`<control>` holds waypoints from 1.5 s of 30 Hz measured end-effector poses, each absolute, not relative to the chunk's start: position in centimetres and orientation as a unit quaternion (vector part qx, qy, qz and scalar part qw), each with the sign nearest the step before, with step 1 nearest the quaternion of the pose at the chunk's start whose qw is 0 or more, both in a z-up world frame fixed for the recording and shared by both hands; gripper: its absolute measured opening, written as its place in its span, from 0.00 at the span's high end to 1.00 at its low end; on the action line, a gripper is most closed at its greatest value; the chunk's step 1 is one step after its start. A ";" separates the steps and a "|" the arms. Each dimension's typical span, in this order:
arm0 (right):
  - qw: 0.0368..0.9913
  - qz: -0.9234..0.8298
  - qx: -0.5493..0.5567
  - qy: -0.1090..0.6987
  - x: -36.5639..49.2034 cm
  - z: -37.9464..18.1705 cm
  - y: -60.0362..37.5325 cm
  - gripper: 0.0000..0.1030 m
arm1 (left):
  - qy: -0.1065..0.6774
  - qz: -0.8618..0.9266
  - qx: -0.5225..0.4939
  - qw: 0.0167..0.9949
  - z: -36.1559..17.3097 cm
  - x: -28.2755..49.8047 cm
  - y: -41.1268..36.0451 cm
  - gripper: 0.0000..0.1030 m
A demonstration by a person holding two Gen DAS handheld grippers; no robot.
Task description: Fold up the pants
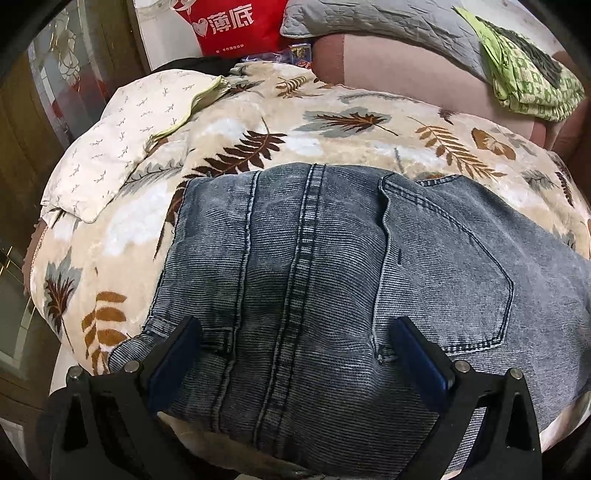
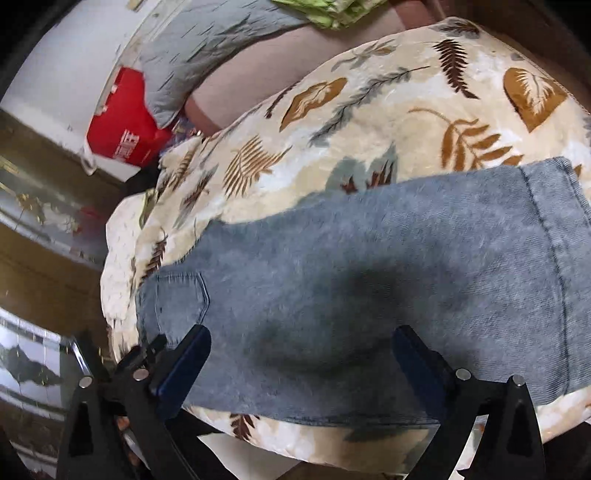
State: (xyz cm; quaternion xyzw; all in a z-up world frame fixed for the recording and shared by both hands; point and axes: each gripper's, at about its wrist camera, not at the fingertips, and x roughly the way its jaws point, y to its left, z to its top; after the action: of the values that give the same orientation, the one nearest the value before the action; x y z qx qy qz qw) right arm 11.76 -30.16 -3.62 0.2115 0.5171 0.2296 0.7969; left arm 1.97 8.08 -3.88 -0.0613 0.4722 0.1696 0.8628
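Washed blue jeans (image 1: 332,277) lie flat on a leaf-patterned blanket (image 1: 332,133). The left wrist view shows the seat end, with the centre seam and a back pocket (image 1: 443,266). My left gripper (image 1: 299,354) is open just above this end, empty. In the right wrist view the jeans (image 2: 369,277) appear as a folded leg panel with a hem seam at the right and the pocket (image 2: 181,299) at the left. My right gripper (image 2: 301,358) is open above the near edge, empty.
A cream pillow (image 1: 122,147) lies at the blanket's left. A red bag (image 1: 229,26), a grey quilt (image 1: 388,29) and a green cloth (image 1: 528,81) lie behind on a pink sheet. The blanket's near edge (image 2: 314,443) drops off close to my grippers.
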 end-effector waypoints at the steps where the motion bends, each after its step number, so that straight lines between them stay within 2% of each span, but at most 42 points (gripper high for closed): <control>1: 0.791 0.227 0.199 0.532 12.1 -4.8 -29.7 0.00 | 0.472 0.169 -0.062 0.863 -3.9 2.0 8.1 0.01; 2: 0.773 0.220 0.187 0.565 12.6 -7.0 -29.2 0.01 | 0.472 0.167 -0.063 0.863 -3.9 2.0 8.2 0.01; 3: 0.778 0.220 0.177 0.561 12.6 -7.9 -29.0 0.00 | 0.472 0.166 -0.062 0.864 -3.9 2.0 8.2 0.01; 7: 0.792 0.208 0.153 0.553 12.4 -7.7 -27.7 0.00 | 0.471 0.160 -0.072 0.864 -4.1 2.0 8.5 0.01; 15: 0.783 0.219 0.171 0.556 12.3 -7.2 -28.9 0.00 | 0.471 0.155 -0.075 0.865 -4.0 2.1 8.7 0.01; 18: 0.780 0.218 0.226 0.541 11.5 -6.0 -30.6 0.01 | 0.457 0.157 -0.075 0.872 -2.8 1.7 8.5 0.01; 22: 0.799 0.220 0.314 0.463 7.1 -3.7 -34.7 0.01 | 0.423 0.140 -0.076 0.892 -0.2 1.7 6.8 0.01; 30: 0.766 0.083 0.467 0.435 2.7 -8.4 -47.0 0.04 | 0.424 0.039 -0.038 0.904 1.3 4.3 -2.2 0.01; 33: 0.764 0.050 0.475 0.434 3.4 -8.7 -49.6 0.06 | 0.435 0.009 -0.039 0.900 1.0 5.3 -5.4 0.01; 35: 0.757 0.052 0.488 0.433 4.2 -9.3 -50.6 0.12 | 0.443 -0.007 -0.040 0.896 0.8 6.1 -7.4 0.01; 39: 0.759 0.046 0.482 0.436 5.6 -9.5 -50.6 0.16 | 0.454 -0.030 -0.036 0.890 0.1 7.2 -10.8 0.01; 42: 0.759 0.032 0.485 0.433 6.2 -9.6 -51.0 0.29 | 0.458 -0.044 -0.037 0.887 -0.1 7.9 -12.8 0.01; 44: 0.758 0.022 0.481 0.441 6.4 -10.0 -51.6 0.44 | 0.460 -0.047 -0.029 0.886 -0.5 8.2 -13.7 0.01; 45: 0.756 0.019 0.481 0.444 6.2 -10.2 -51.9 0.45 | 0.465 -0.048 -0.025 0.884 -0.8 8.5 -14.2 0.01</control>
State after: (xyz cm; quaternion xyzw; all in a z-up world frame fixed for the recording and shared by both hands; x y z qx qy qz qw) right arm 6.15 -51.93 -10.22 0.4810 0.4435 0.0191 0.7560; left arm 8.49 -14.22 -0.82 -0.0248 0.4646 -0.0483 0.8839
